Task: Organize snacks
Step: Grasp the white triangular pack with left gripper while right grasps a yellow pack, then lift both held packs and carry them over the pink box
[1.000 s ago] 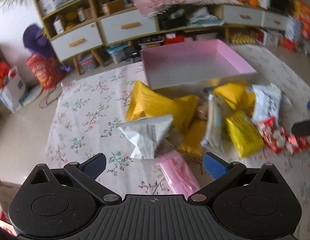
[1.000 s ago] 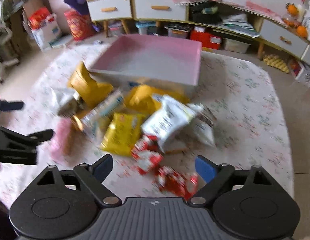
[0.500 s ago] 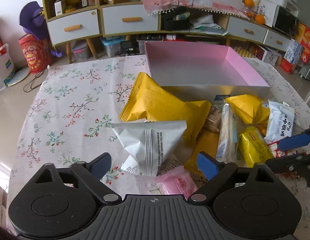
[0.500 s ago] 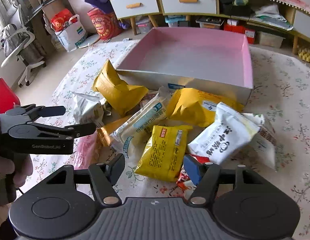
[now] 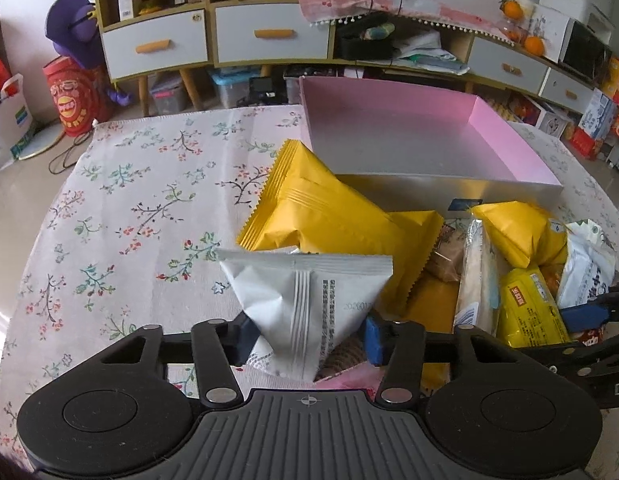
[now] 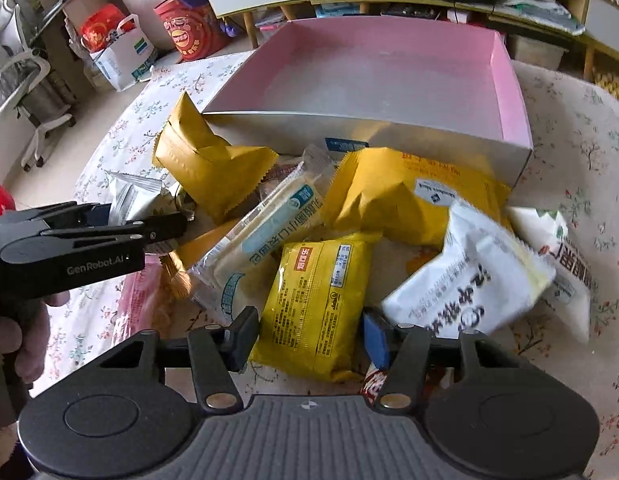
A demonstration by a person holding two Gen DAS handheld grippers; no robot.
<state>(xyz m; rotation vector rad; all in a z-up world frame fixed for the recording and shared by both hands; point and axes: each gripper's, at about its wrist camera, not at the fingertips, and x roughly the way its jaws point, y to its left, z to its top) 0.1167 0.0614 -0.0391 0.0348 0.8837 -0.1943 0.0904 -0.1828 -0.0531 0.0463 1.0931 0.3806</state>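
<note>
A heap of snack packets lies on the flowered tablecloth in front of an empty pink box [image 5: 509, 148] [image 6: 513, 92]. My left gripper [image 5: 309, 340] is closing: a white packet [image 5: 309, 296] stands between its jaws and both pads touch its lower sides. The right gripper [image 6: 309, 340] is closing as well, its pads against both edges of a small yellow packet [image 6: 317, 300]. From the right wrist view the left gripper [image 6: 149, 220] reaches in at the left, held by a hand. The right gripper [image 5: 569, 334] shows at the right edge of the left wrist view.
Around the held packets lie a large yellow bag [image 5: 329, 212], a long pale biscuit packet [image 6: 265, 232], a white printed bag [image 6: 469, 280], a pink packet [image 5: 349, 380] and a red wrapper [image 6: 373, 380]. Drawers and shelves [image 5: 269, 36] stand beyond the table.
Both grippers came down onto the heap and their jaws narrowed, the left around the white packet, the right around the small yellow packet.
</note>
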